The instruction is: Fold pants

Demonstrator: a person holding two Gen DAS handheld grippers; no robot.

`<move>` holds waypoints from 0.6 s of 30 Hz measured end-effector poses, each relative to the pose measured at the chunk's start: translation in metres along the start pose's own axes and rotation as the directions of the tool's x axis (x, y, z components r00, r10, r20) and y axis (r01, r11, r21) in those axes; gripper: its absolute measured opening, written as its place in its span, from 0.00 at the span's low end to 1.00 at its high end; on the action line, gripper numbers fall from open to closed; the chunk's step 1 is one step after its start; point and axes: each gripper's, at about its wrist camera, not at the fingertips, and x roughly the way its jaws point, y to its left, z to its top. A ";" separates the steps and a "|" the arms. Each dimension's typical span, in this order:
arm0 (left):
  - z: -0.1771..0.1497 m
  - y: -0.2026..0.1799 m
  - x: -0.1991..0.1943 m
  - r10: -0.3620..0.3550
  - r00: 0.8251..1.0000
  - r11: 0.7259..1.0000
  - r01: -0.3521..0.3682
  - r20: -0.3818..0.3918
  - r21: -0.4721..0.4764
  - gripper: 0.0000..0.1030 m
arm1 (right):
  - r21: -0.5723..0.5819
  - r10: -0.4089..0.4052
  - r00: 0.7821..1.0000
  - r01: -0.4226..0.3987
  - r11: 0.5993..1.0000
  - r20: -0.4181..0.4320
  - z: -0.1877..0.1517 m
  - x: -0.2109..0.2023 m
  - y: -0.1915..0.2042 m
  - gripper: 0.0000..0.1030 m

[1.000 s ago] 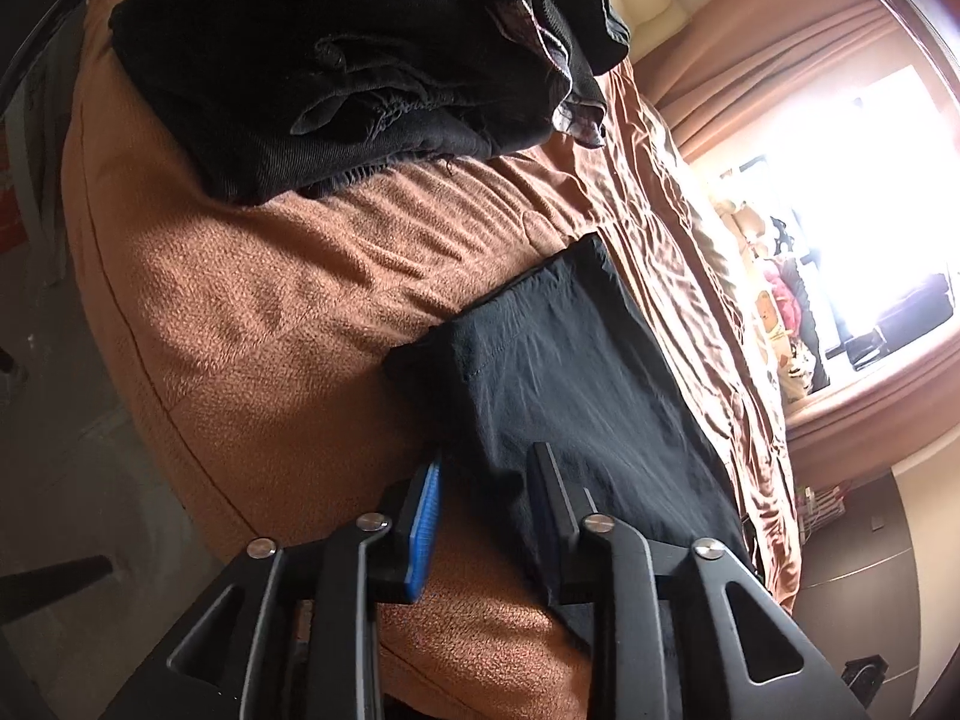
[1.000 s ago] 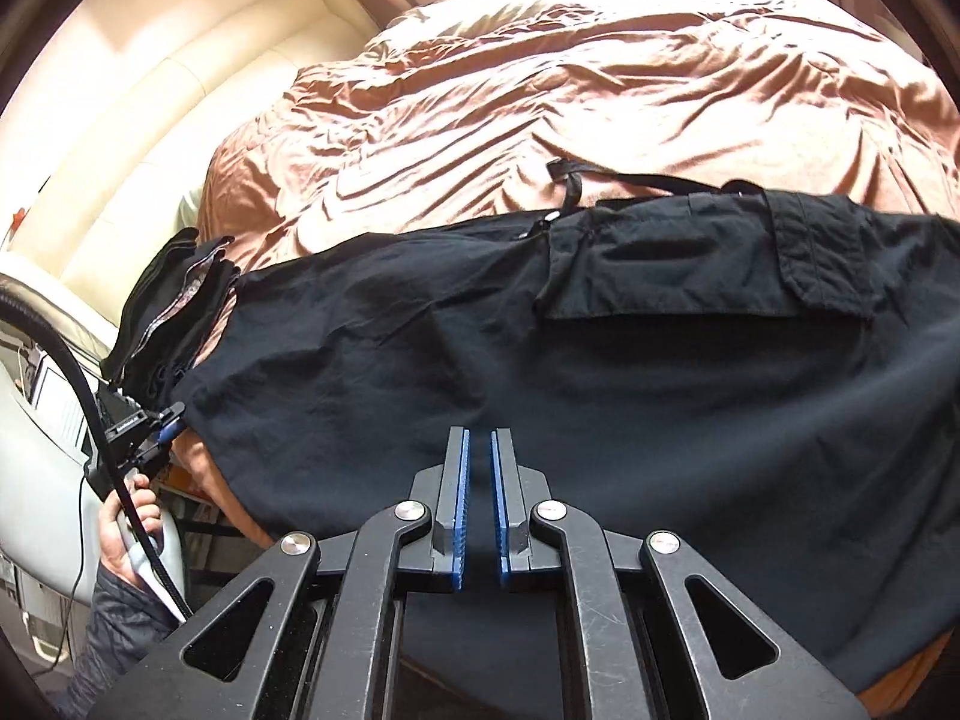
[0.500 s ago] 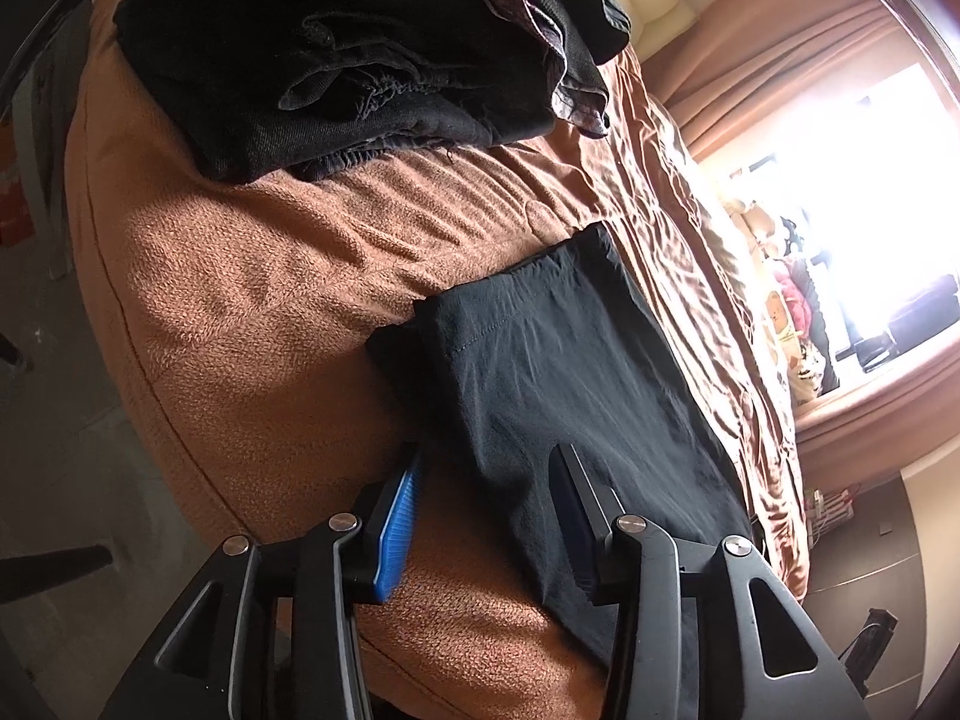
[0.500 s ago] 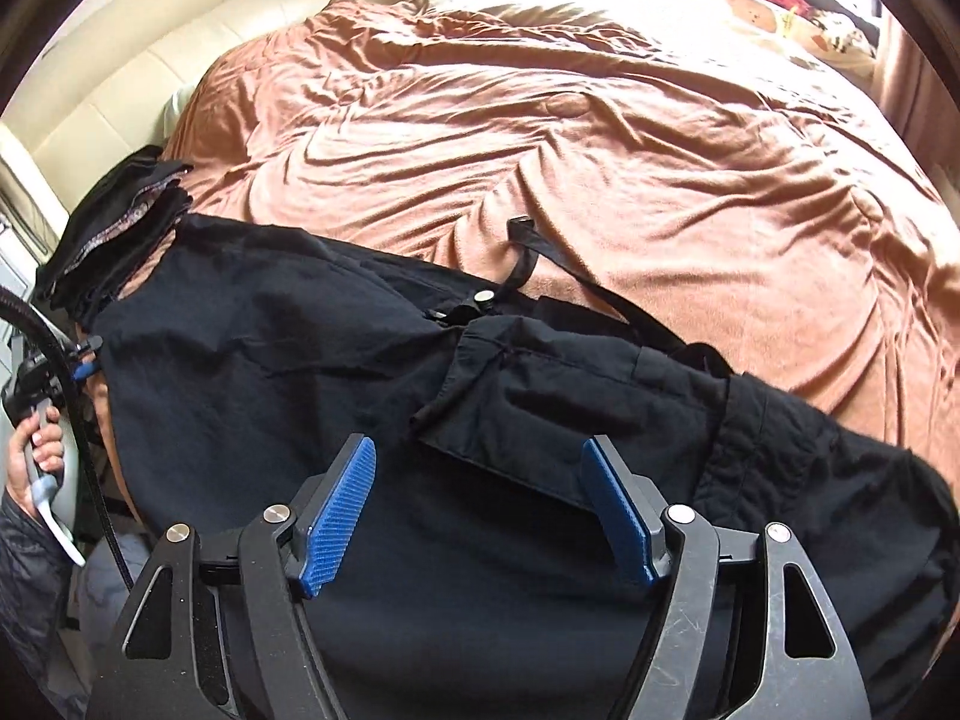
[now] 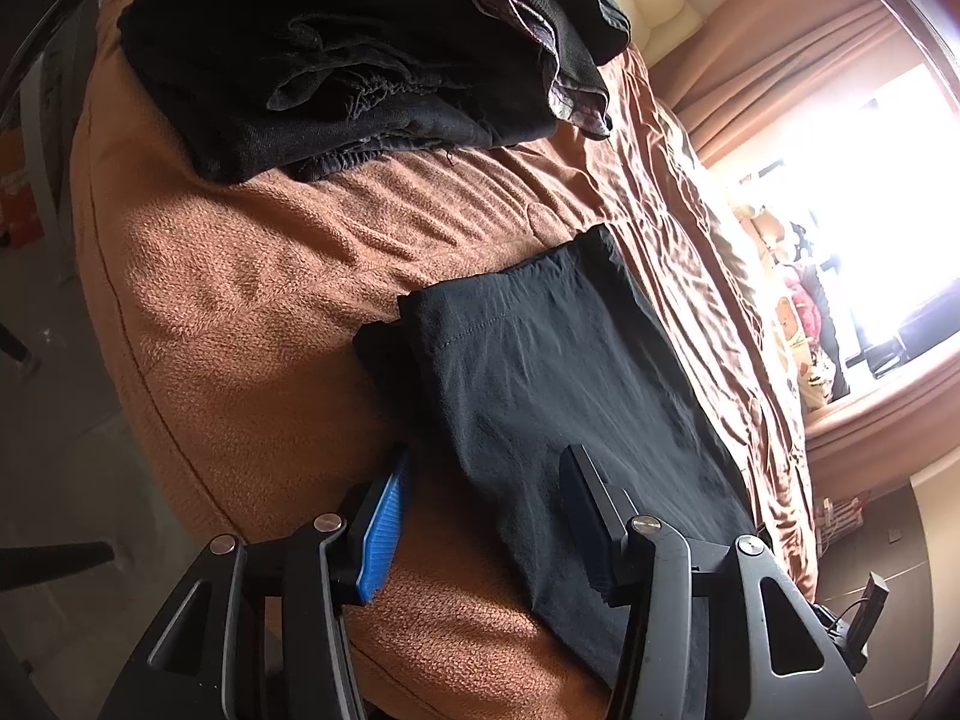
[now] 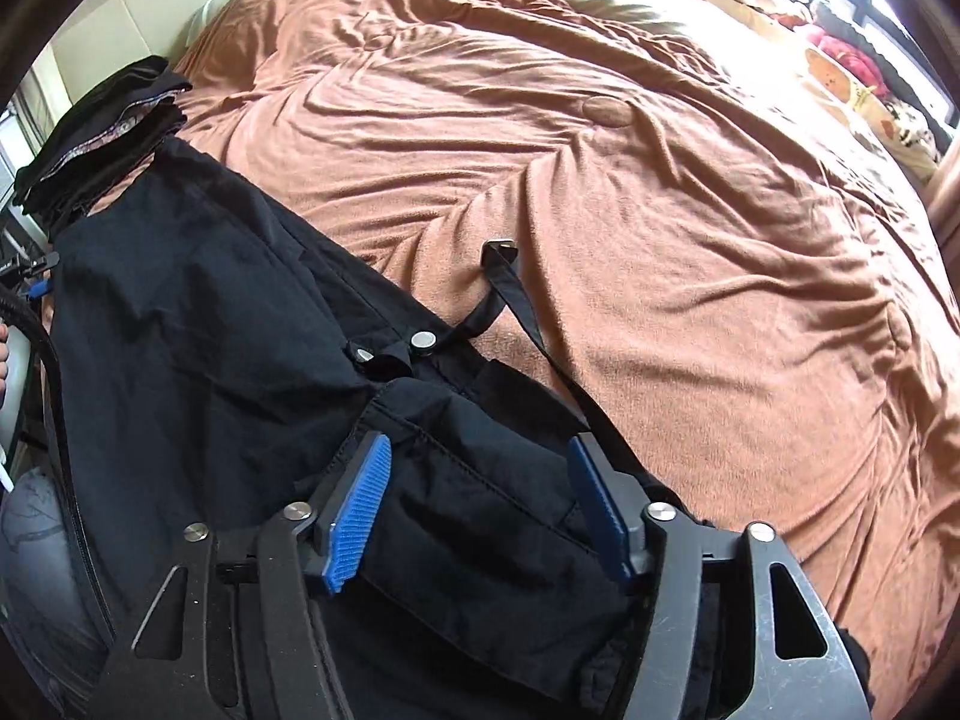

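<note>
Lying along the near edge of the bed (image 6: 660, 192), one pair of black cargo pants (image 6: 198, 324) stretches over the brown blanket, its strap (image 6: 510, 294) trailing onto bare cover. One stack of dark folded clothes (image 5: 360, 54) sits beyond the pants' leg end (image 5: 540, 372), apart from it. The left tool (image 5: 480, 516) is opening, straddling the leg's edge without pressing. The right tool (image 6: 474, 498) is closing over the pocket flap, pads not yet touching it.
</note>
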 end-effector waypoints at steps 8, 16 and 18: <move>-0.001 -0.002 0.002 0.020 1.000 1.000 -0.020 0.006 0.001 0.51 | -0.119 0.002 0.997 -0.012 0.993 -0.082 0.020 0.039 0.004 0.37; -0.001 -0.004 0.004 0.026 1.000 1.000 -0.026 0.007 0.004 0.51 | -0.160 0.009 0.991 -0.030 0.987 -0.132 0.020 0.064 0.009 0.28; -0.001 -0.005 0.003 0.026 1.000 1.000 -0.026 0.007 0.002 0.51 | -0.179 -0.004 0.991 -0.020 0.984 -0.135 0.020 0.064 0.015 0.21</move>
